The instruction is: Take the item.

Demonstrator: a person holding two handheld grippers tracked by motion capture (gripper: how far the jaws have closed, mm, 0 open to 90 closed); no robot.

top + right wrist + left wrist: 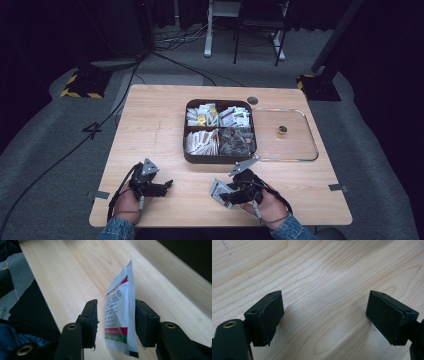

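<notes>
My right claw (116,325) has its jaws around a white sachet (120,315) just above the table (150,130), though I cannot tell whether they clamp it, my left claw (324,317) gapes empty beside it, and the compartment box (220,134) ahead suggests sorting remains.

High view overhead, facing forward and down — claw views close, all sharing the table (150,125).
</notes>
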